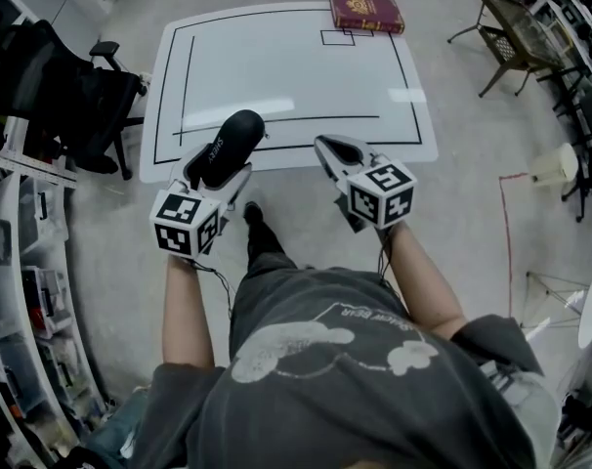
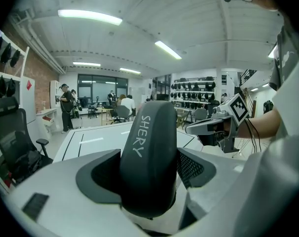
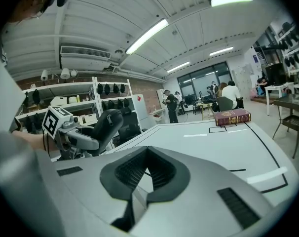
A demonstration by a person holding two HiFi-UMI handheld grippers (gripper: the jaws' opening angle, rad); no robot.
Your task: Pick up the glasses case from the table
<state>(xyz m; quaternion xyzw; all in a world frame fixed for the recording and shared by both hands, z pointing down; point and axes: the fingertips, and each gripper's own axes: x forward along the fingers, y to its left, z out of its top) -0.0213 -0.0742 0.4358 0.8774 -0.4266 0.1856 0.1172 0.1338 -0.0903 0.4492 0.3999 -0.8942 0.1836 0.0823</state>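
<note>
Left claw point(image 1: 218, 169) clamps wide around the black glasses case point(image 1: 230, 145), held in the air at the worktop's point(image 1: 296, 66) near edge, while the right claw point(image 1: 333, 148) hangs alongside, pinched closed and empty.

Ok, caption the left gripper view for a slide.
Left tongs clamp the black glasses case; white table and right tongs beyond.

Black oblong glasses case point(image 1: 228, 148), closed, white SHERY lettering, clamped between the left tongs point(image 1: 221, 166), far end jutting forward
</note>
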